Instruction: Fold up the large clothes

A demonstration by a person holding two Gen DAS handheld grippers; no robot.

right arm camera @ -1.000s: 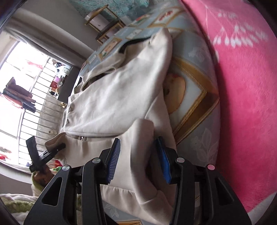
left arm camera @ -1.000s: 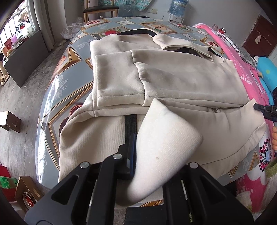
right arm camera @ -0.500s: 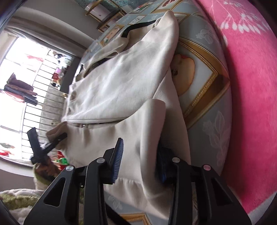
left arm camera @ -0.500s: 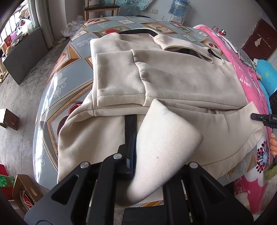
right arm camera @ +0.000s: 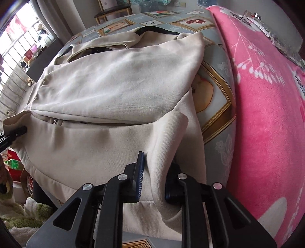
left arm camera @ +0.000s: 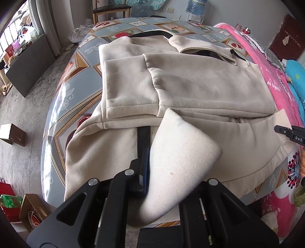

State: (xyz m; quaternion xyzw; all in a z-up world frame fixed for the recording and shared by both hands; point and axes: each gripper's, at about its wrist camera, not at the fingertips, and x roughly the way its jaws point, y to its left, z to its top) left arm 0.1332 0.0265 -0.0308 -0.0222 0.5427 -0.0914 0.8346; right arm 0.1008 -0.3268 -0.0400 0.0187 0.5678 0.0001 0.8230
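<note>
A large beige jacket (left arm camera: pixel 190 85) lies spread on a bed with a patterned sheet (left arm camera: pixel 76 85), its sleeves folded in over the body. My left gripper (left arm camera: pixel 149 169) is shut on the near left hem corner, which stands up as a pale flap (left arm camera: pixel 181 162). In the right wrist view the jacket (right arm camera: pixel 114 82) fills the middle. My right gripper (right arm camera: pixel 155 175) is closing its jaws on the near right hem corner, and a raised fold of cloth (right arm camera: pixel 167 137) is pinched between the blue pads. Each gripper's tip shows at the edge of the other's view.
A pink flowered blanket (right arm camera: pixel 266 114) covers the bed to the right of the jacket. A blue pillow (left arm camera: pixel 294 72) lies beyond it. On the floor to the left are a small box (left arm camera: pixel 13 134), a dark cabinet (left arm camera: pixel 28 64) and a chair (left arm camera: pixel 110 9).
The right gripper's jaws have narrowed onto the hem fold, and its view has rolled and swung across the jacket. The left gripper and its flap have not moved.
</note>
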